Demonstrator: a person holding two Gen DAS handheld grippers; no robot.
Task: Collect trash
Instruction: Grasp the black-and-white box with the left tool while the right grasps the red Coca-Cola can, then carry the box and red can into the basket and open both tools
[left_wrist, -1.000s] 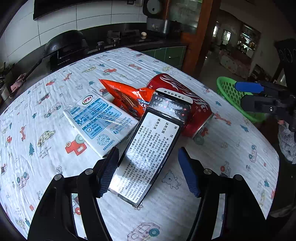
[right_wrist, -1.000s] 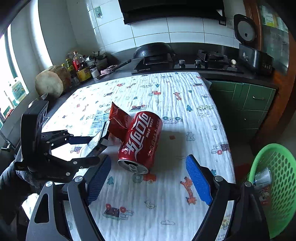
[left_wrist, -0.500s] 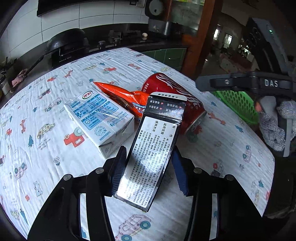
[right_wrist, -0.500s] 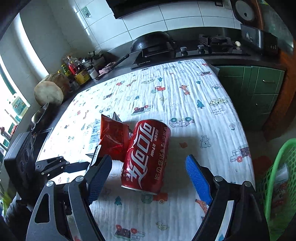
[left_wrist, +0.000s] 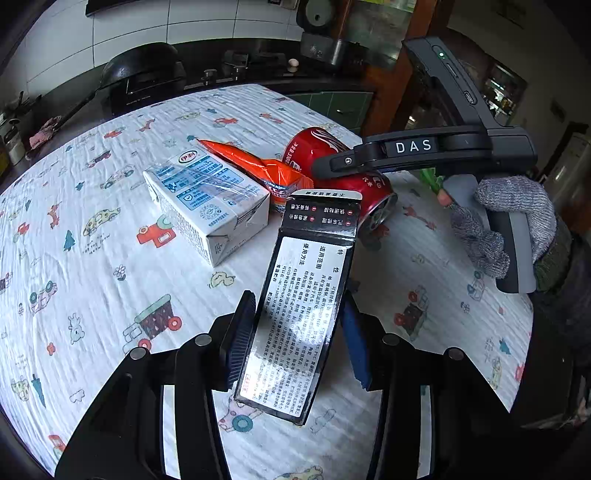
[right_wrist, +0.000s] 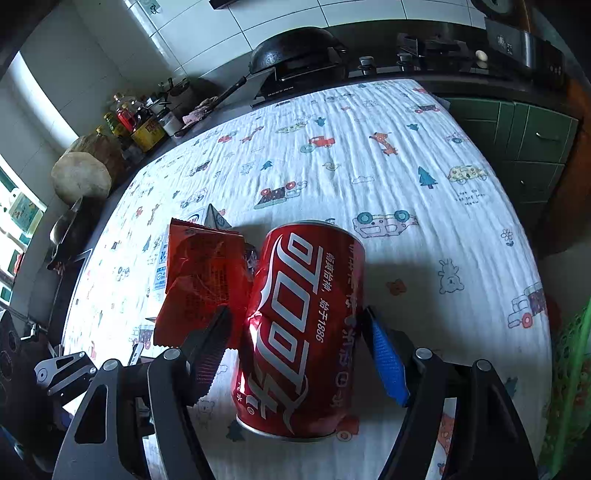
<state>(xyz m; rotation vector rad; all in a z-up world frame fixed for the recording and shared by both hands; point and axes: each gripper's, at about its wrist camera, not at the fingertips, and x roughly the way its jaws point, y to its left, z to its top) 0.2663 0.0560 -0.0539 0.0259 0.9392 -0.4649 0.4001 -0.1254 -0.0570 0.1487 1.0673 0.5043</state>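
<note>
My left gripper (left_wrist: 295, 332) is shut on a flat black box (left_wrist: 299, 317) with a white text label and holds it tilted above the table. A white and blue milk carton (left_wrist: 207, 203), an orange-red snack wrapper (left_wrist: 258, 170) and a red cola can (left_wrist: 340, 173) lie together behind it. In the right wrist view the dented can (right_wrist: 299, 325) lies between my right gripper's (right_wrist: 299, 350) fingers, which touch its sides. The wrapper (right_wrist: 203, 280) lies just left of the can.
The table has a white cloth with cartoon cars (right_wrist: 369, 147). A green plastic basket (right_wrist: 569, 387) stands off the table's right edge. A black wok and stove (right_wrist: 299, 55) are behind the table. Bottles and a round wooden block (right_wrist: 81, 177) stand at far left.
My left gripper closed on the black box and lifted it. My right gripper moved forward around the can and closed in on its sides.
</note>
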